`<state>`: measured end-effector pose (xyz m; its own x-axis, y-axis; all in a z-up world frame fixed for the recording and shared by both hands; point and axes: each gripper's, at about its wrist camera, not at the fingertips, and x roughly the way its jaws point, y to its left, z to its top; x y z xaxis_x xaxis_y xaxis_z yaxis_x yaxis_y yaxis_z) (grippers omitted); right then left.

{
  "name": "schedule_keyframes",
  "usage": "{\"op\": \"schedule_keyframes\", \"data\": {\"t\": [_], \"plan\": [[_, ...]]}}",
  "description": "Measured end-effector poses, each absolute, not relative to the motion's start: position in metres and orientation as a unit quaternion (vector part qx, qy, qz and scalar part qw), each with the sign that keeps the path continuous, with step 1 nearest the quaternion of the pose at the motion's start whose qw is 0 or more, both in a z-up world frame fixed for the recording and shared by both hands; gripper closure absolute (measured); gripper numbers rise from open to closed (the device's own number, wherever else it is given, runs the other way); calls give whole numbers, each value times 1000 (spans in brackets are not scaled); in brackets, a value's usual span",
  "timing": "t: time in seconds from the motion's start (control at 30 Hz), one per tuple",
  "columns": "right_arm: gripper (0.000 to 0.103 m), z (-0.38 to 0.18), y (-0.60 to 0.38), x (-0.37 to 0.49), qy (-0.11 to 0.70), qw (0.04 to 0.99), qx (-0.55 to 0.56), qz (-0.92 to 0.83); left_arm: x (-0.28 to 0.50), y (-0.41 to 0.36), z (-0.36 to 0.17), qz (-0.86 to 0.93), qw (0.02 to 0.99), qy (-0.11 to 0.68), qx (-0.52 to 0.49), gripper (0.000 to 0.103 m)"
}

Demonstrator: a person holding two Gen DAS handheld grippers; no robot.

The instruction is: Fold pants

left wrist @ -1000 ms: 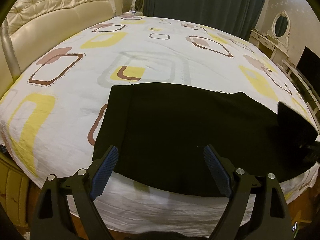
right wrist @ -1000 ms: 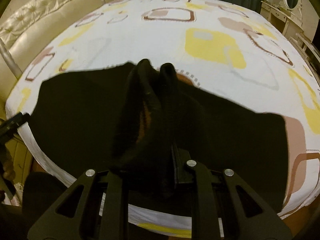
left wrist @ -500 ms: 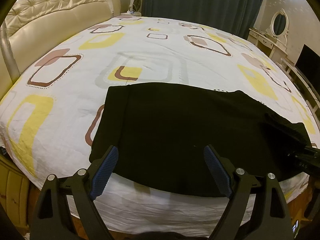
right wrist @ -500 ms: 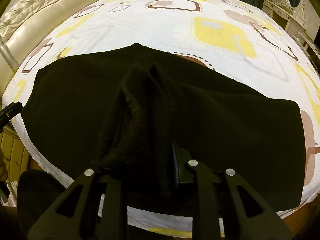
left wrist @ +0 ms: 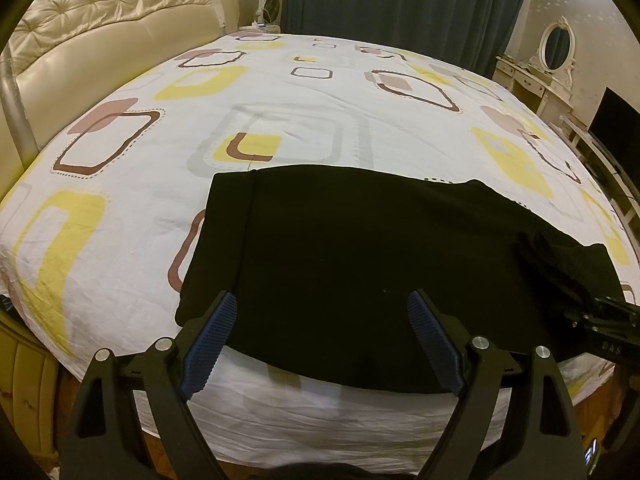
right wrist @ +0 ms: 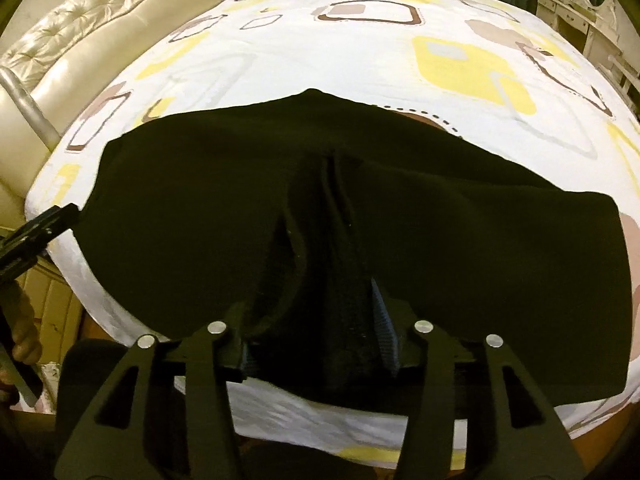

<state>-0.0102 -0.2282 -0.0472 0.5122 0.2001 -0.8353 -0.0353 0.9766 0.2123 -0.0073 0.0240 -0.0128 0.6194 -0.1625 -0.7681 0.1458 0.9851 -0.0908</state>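
Right wrist: right gripper clamps pants lying crosswise; left gripper spread.

This is a home bedroom. A wide bed under a white sheet printed with yellow and brown squares fills most of both views, backed by a tufted cream headboard. Dark curtains hang behind it, a small fan stands at the bedside, and a white dressing table with an oval mirror sits near a dark screen.
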Motion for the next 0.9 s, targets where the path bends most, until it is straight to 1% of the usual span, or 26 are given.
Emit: {"op": "schedule_keyframes", "data": {"t": [0.17, 0.3, 0.33, 0.47, 0.6, 0.73, 0.83, 0.9], "plan": [[52, -47, -217, -13, 495, 854, 115, 111, -7, 23, -13, -88, 900, 427, -7, 17], [49, -58, -214, -11, 502, 849, 118, 118, -7, 23, -13, -89, 899, 428, -7, 17], [46, -58, -216, -11, 501, 847, 131, 123, -7, 23, -13, -89, 899, 428, -7, 17], [46, -44, -232, -15, 482, 841, 188, 157, -7, 23, -13, -89, 900, 426, -7, 17], [46, -13, -274, -23, 434, 844, 253, 185, -7, 22, -14, -91, 899, 428, -8, 17], [45, 12, -358, -34, 376, 857, 321, 147, -7, 23, -14, -94, 898, 429, -10, 17], [44, 9, -420, -43, 349, 865, 351, 85, -7, 21, -13, -98, 898, 429, -11, 17], [44, -7, -468, -47, 341, 861, 375, 25, -8, 20, -13, -101, 897, 429, -11, 17]]}}
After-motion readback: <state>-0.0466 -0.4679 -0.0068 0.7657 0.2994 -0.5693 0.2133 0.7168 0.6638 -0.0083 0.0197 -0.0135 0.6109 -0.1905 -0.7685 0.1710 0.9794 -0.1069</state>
